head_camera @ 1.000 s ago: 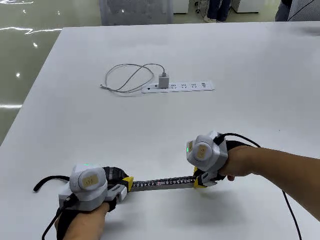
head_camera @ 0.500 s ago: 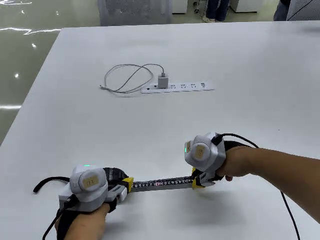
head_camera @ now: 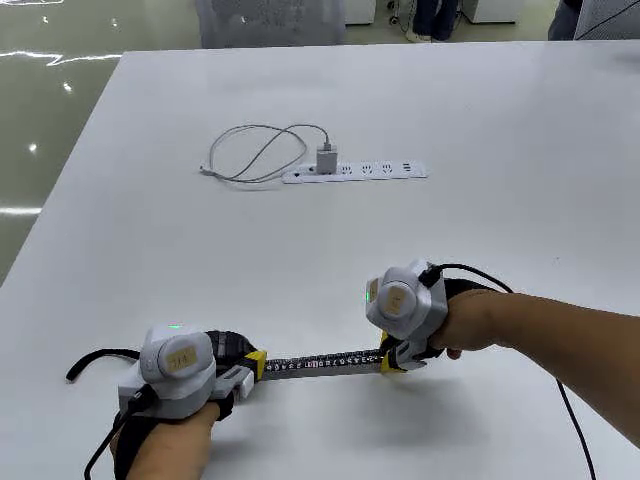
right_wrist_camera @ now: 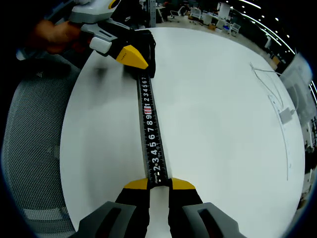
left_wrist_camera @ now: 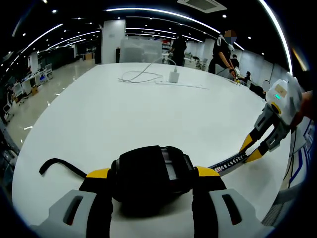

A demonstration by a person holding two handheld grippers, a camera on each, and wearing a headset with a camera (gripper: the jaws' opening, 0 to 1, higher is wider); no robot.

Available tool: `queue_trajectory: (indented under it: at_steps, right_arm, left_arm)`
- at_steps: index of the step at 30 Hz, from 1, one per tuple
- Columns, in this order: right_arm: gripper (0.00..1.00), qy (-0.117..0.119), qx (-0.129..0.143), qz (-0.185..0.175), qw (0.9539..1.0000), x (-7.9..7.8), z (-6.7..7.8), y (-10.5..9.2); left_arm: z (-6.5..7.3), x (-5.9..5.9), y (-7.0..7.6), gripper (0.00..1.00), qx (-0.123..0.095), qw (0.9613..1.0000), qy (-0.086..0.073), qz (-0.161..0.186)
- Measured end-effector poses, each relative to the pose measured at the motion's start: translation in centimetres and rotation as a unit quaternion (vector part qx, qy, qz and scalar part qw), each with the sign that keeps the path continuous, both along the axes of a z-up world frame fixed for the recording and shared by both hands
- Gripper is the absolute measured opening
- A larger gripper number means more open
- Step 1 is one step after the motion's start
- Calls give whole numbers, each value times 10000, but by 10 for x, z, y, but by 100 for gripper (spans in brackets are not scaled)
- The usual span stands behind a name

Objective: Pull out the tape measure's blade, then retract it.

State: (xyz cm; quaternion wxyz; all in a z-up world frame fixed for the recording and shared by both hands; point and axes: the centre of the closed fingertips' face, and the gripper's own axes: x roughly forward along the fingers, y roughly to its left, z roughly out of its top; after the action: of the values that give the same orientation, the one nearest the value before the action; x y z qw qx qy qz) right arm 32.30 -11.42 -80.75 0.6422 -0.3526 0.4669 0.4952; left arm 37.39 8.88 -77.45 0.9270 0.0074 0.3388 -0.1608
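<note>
White table [head_camera: 300, 260], seen from the head view, with a power strip [head_camera: 355, 172] and a looped grey cable [head_camera: 255, 152] lying well beyond the work. The right gripper view adds a grey mesh chair [right_wrist_camera: 29, 148] beside the table's near edge. The left gripper view adds people [left_wrist_camera: 220, 47] standing past the table's far end.

The tape measure lies on the table near its front edge, with its long axis running left to right in the head view. Its black case [left_wrist_camera: 151, 173] is at the left end and its blade [right_wrist_camera: 150, 134] is drawn out to the right, lying flat with the printed face up. A black strap [left_wrist_camera: 57, 163] trails from the case onto the table.

The right gripper view looks along the blade: the numerals rise from the blade's free end toward the case.

Left gripper [head_camera: 243, 372]: the yellow-tipped fingers [left_wrist_camera: 99, 173] are pressed against the two sides of the case. Right gripper [right_wrist_camera: 158, 184]: its fingers are drawn together, pinching the free end of the blade.
</note>
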Motion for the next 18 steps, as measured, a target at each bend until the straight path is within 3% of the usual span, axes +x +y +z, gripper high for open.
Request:
queue_trajectory:
  at_steps: [18]
  right_arm:
    - [10,13,-3,-21,10000,1,0,8]
  left_arm:
    - [-1,0,0,61,-20,10000,44,-11]
